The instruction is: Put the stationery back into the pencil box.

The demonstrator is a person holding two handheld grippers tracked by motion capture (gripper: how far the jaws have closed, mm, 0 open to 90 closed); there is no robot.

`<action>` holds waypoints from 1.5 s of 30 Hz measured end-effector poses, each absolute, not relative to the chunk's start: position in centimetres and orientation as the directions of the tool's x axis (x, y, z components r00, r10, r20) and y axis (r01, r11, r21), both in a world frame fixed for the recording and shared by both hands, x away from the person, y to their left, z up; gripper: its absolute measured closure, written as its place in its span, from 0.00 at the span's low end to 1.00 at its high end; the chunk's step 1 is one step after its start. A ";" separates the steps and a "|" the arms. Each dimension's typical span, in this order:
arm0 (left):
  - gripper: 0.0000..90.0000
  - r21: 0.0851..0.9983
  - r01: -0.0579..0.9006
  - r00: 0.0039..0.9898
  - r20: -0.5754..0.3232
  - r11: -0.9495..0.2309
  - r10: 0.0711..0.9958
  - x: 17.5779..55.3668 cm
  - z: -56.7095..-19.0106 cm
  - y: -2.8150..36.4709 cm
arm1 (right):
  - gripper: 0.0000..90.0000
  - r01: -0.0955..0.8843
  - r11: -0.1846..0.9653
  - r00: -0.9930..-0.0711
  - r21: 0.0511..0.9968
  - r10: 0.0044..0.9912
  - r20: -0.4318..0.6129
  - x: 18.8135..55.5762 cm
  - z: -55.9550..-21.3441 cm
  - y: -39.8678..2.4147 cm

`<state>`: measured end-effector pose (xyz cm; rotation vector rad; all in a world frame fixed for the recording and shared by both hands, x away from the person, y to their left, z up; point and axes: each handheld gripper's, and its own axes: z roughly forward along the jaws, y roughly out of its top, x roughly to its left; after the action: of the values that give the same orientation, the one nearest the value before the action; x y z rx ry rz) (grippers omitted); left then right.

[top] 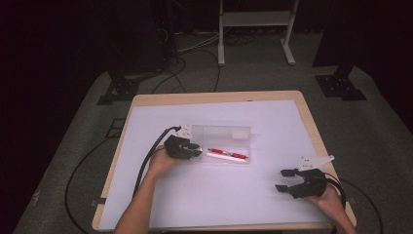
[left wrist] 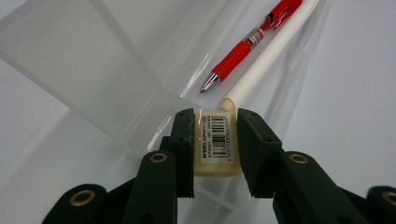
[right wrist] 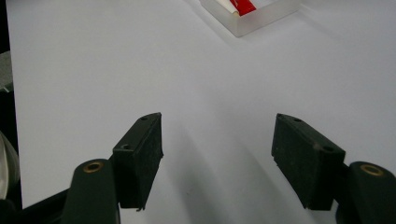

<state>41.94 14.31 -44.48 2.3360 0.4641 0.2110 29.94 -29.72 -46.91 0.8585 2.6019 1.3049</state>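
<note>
Table in the high view carries a clear case, with the left claw at its left end. Left gripper view: jaws clamped on an eraser over the case, beside a red pen and a white pen. Right gripper view: right claw spread apart above bare table.

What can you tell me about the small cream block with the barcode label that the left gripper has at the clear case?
The cream block looks like an eraser: a small rectangular piece, matte and rubbery, with a white barcode label on its upper face. The left gripper is shut on it, one black pad on each long side. It sits at the near end of the open clear plastic case, just over the case's edge, its far end next to the tip of the white pen, beside the red pen.
</note>
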 end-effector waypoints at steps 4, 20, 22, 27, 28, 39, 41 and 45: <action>0.76 0.692 0.262 0.924 0.022 -0.673 0.382 42.0 -44.5 14.5 | 0.36 0.440 0.471 -0.834 0.765 0.531 0.153 29.9 -46.9 -29.7; 0.75 0.685 0.275 0.926 0.002 -0.675 0.379 42.1 -44.8 14.5 | 0.36 0.438 0.468 -0.833 0.768 0.531 0.152 29.9 -46.8 -29.7; 0.75 0.687 0.274 0.925 0.002 -0.673 0.379 42.1 -44.8 14.5 | 0.36 0.436 0.469 -0.835 0.768 0.530 0.151 29.9 -46.8 -29.7; 0.71 0.695 0.267 0.926 0.007 -0.668 0.377 42.1 -44.7 14.4 | 0.36 0.437 0.468 -0.834 0.768 0.531 0.152 29.9 -46.8 -29.7; 0.71 0.694 0.267 0.925 0.009 -0.668 0.379 42.1 -44.6 14.4 | 0.36 0.437 0.468 -0.834 0.768 0.531 0.152 29.9 -46.8 -29.7; 0.74 0.697 0.272 0.921 0.011 -0.664 0.389 42.3 -44.5 14.9 | 0.36 0.435 0.467 -0.835 0.770 0.530 0.150 29.9 -46.8 -29.7; 0.74 0.691 0.278 0.917 0.015 -0.667 0.398 42.3 -44.7 14.9 | 0.36 0.434 0.467 -0.835 0.770 0.529 0.150 29.9 -46.7 -29.7; 0.74 0.695 0.285 0.915 0.009 -0.660 0.404 42.3 -44.7 15.1 | 0.36 0.434 0.465 -0.835 0.771 0.530 0.151 29.9 -46.7 -29.8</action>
<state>42.30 15.09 -44.68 2.3325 0.4878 0.2098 29.92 -29.78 -46.74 0.8570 2.5928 1.3159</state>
